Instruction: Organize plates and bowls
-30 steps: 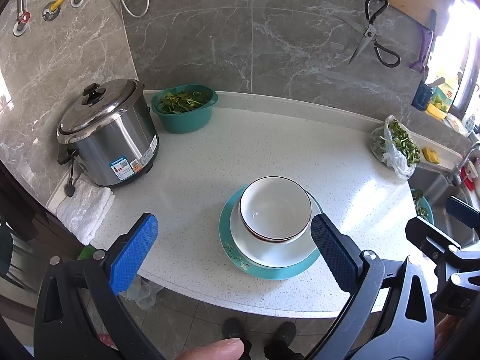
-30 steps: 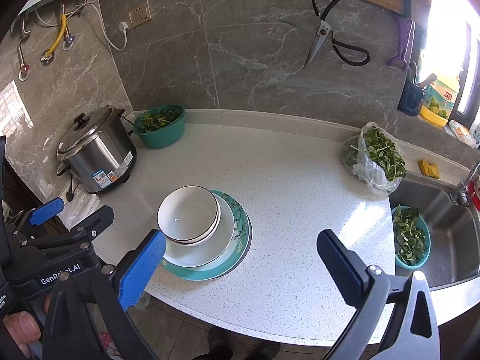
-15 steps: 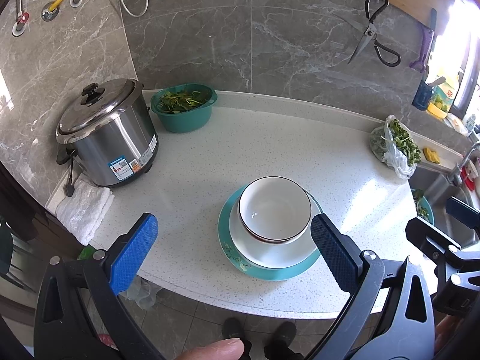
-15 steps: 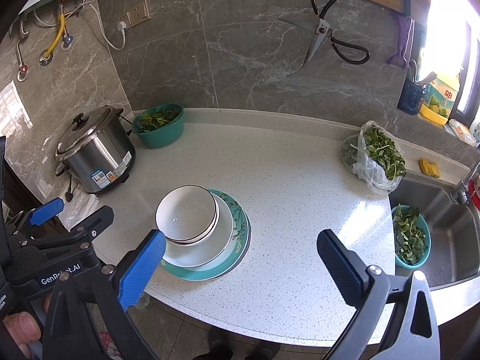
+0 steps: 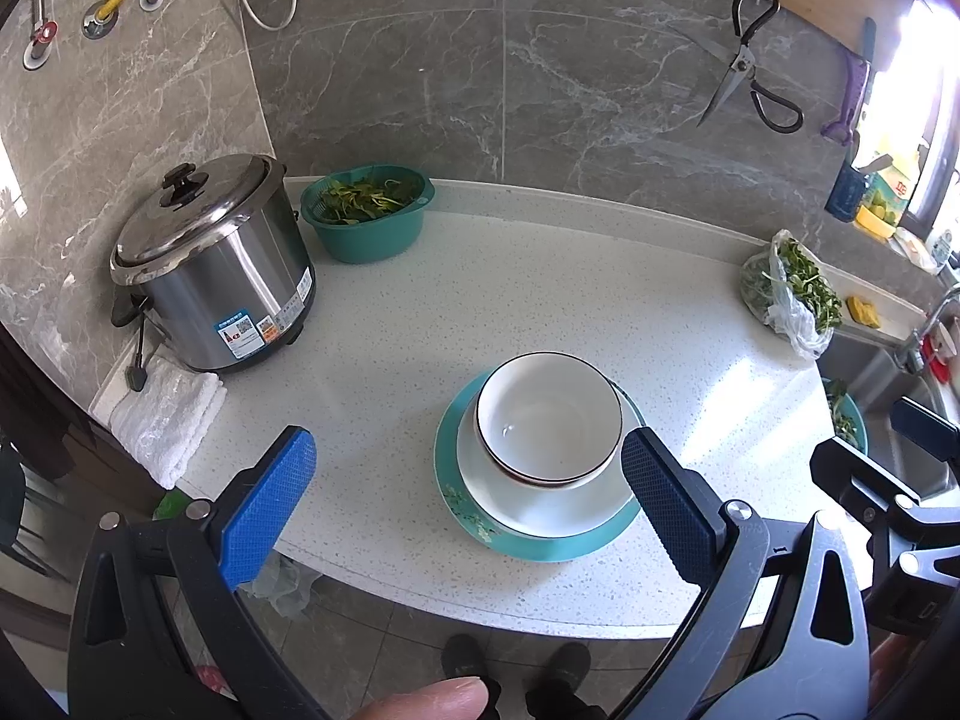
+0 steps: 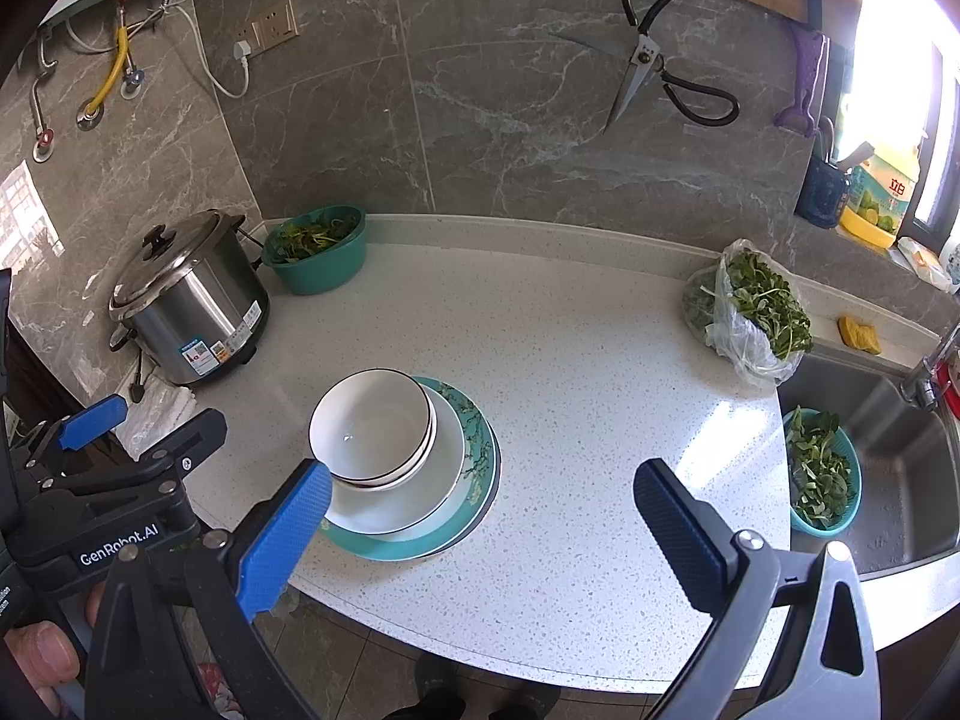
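Observation:
A stack stands near the front edge of the white counter: white bowls with dark rims (image 5: 549, 414) (image 6: 372, 426) nested on a white plate (image 5: 558, 510) (image 6: 432, 486), on a teal floral plate (image 5: 474, 516) (image 6: 480, 438). My left gripper (image 5: 462, 498) is open and empty, held above the counter's front edge with the stack near its right finger. My right gripper (image 6: 480, 522) is open and empty, to the right of the stack, which lies by its left finger. Each gripper shows at the edge of the other's view.
A steel rice cooker (image 5: 210, 264) and a folded white towel (image 5: 162, 414) stand at the left. A teal basin of greens (image 5: 366, 210) sits at the back. A bag of greens (image 6: 750, 312) lies by the sink (image 6: 888, 420), which holds another teal basket. Scissors (image 6: 648, 66) hang on the wall.
Almost nothing has moved. Both grippers stay open and the views drift only slightly.

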{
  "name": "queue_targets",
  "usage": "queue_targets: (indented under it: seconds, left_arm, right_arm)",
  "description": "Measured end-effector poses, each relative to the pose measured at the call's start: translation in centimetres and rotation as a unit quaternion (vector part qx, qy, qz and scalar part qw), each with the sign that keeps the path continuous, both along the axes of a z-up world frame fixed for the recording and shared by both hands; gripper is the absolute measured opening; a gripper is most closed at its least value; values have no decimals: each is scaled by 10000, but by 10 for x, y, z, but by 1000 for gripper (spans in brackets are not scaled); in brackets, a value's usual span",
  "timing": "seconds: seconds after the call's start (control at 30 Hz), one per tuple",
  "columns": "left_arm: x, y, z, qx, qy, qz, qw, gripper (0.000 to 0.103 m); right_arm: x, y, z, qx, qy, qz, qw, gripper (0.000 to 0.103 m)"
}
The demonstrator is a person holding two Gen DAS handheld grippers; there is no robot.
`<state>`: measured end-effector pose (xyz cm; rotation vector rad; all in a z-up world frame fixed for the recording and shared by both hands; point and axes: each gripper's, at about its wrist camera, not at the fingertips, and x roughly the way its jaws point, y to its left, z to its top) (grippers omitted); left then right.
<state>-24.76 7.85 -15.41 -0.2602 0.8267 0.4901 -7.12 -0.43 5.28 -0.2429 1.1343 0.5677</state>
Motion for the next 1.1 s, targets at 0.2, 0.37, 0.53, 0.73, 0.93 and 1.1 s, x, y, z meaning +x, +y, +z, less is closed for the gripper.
queue_targets:
  seconds: [0.2,0.37,0.53,0.73,0.93,1.1]
  left_arm:
    - [1,-1,-2,-6,7,2,10000,103]
    - [1,-1,-2,-12,10,-1,10000,103]
    - [0,-4,-5,-13,10,18,10000,103]
    - [1,-4,-6,-24,30,23,10000,103]
    - [0,-5,-7,-27,35,42,10000,103]
    - [0,-5,-6,-35,43,49,10000,103]
  right_arm:
    - [0,0,0,0,6,7,10000,103]
    - [0,0,0,-4,9,2,10000,103]
    - [0,0,0,-7,16,1,10000,103]
    - [-1,0,0,-14,20,-3,10000,103]
    - [-2,0,-1,-19,24,-5,10000,103]
    - [-2,0,-3,-23,30,-5,10000,103]
